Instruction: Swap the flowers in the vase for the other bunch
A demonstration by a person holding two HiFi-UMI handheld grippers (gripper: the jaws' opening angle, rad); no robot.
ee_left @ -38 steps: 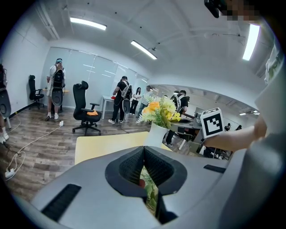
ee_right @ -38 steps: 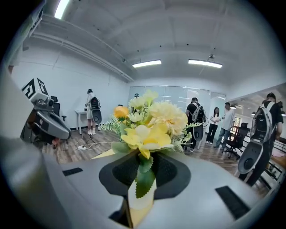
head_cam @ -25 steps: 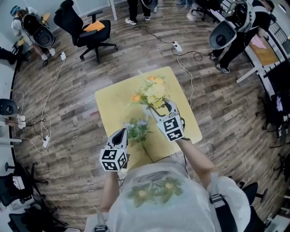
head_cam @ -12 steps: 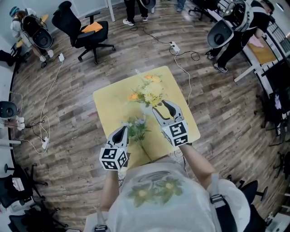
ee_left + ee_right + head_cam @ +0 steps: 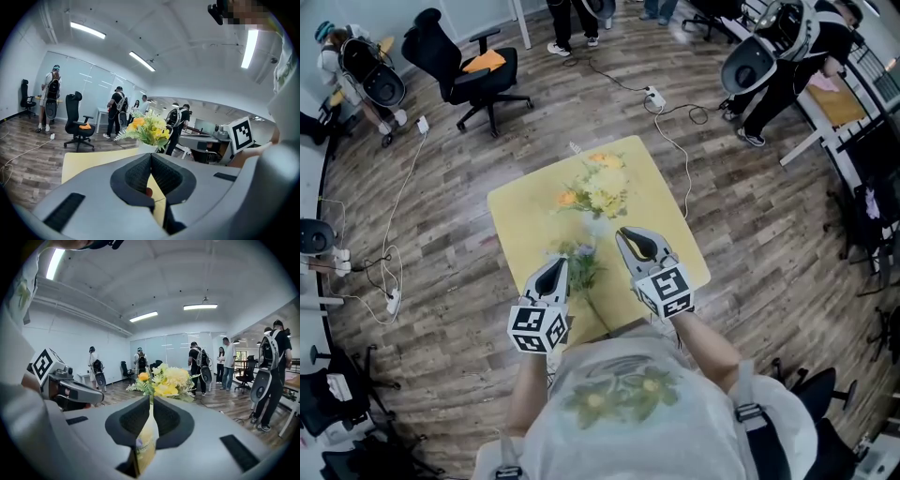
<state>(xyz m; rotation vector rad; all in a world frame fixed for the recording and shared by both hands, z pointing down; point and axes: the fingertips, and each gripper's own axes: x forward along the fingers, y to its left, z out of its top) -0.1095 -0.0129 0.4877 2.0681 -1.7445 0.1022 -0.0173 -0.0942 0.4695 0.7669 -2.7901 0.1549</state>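
Note:
A white vase [image 5: 598, 225] with yellow and orange flowers [image 5: 598, 187] stands mid-table on the small yellow table [image 5: 520, 211]. The other bunch [image 5: 579, 262], pale blue and green, lies flat on the table just in front of the vase. My left gripper [image 5: 555, 266] hovers at that bunch's left, its jaws shut and empty. My right gripper [image 5: 628, 234] is to the right of the vase and apart from it; its jaws have just been closing, with nothing between them. Both gripper views look level at the bouquet [image 5: 147, 129] [image 5: 164, 378] past shut jaws [image 5: 150, 154] [image 5: 151, 399].
A black office chair [image 5: 464, 61] stands on the wood floor at the far left. Cables and a power strip [image 5: 654, 94] lie beyond the table. Several people stand around the room's edges, one with a backpack rig [image 5: 759, 61] at far right.
Both grippers have drawn back from the vase toward my body. The right jaws, open by the bouquet before, are now shut and empty.

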